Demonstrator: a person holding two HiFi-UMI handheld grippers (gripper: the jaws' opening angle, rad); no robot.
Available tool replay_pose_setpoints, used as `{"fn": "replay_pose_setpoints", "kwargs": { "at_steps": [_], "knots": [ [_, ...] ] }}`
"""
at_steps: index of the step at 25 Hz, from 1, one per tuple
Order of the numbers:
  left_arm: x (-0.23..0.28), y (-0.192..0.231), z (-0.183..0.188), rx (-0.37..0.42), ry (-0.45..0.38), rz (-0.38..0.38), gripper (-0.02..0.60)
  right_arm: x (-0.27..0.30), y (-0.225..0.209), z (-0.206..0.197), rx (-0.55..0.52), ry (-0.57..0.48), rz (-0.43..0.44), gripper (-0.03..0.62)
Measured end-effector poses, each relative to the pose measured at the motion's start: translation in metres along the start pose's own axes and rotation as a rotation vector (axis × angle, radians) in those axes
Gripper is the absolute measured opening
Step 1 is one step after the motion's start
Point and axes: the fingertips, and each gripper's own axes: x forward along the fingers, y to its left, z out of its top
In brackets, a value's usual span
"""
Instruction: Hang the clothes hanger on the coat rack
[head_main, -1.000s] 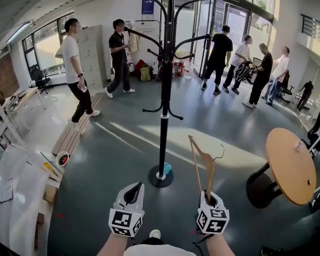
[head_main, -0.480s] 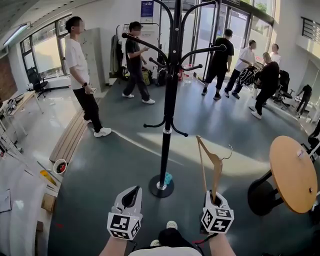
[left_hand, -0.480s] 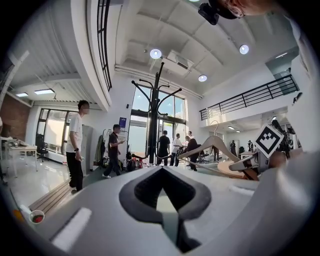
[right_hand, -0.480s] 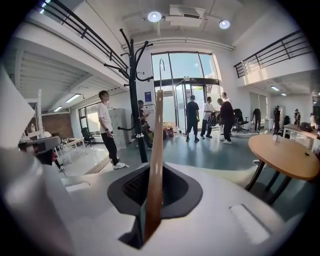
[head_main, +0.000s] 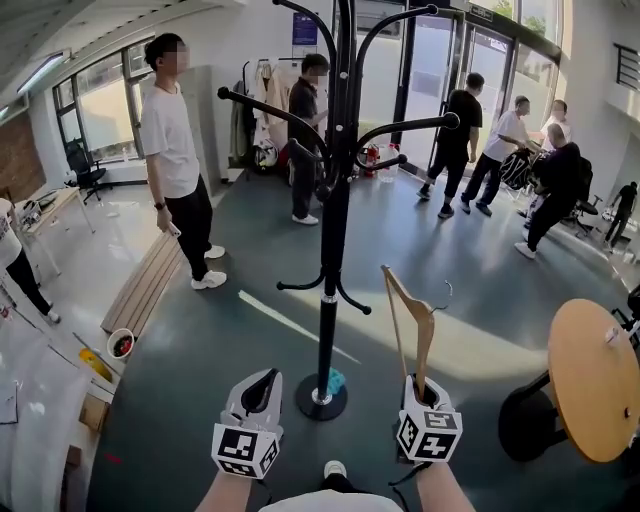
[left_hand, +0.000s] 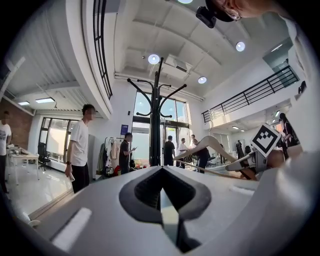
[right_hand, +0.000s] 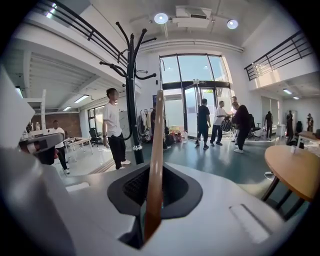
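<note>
Both grippers now stand nearer the coat rack (head_main: 333, 230) than a second ago: the right gripper (head_main: 421, 392) clamps the wooden clothes hanger (head_main: 424, 335), the left gripper (head_main: 264, 380) is closed and empty, so hooking remains.

Head cam looks fwd and steeply down over left gripper (head_main: 265, 378) and right gripper (head_main: 421, 388). Each gripper cam rides just behind its own jaws (very close), facing fwd. All 3 views share the coat rack (head_main: 330, 250).
</note>
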Motion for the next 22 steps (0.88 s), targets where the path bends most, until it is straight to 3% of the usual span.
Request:
{"fn": "replay_pose_setpoints", "kwargs": {
  "at_steps": [6,12,22],
  "knots": [
    [0.04,0.004,0.012,0.026,-0.015,0.025,0.0,0.045,-0.007,0.053,-0.048,-0.043,0.052,0.052],
    [0.052,0.014,-0.003,0.03,0.0,0.055,0.0,0.083,0.0,0.095,-0.075,-0.09,0.1,0.054],
    [0.064,0.027,-0.011,0.008,0.041,0.079,0.0,0.13,0.017,0.175,-0.208,-0.144,0.109,0.054]
  ]
}}
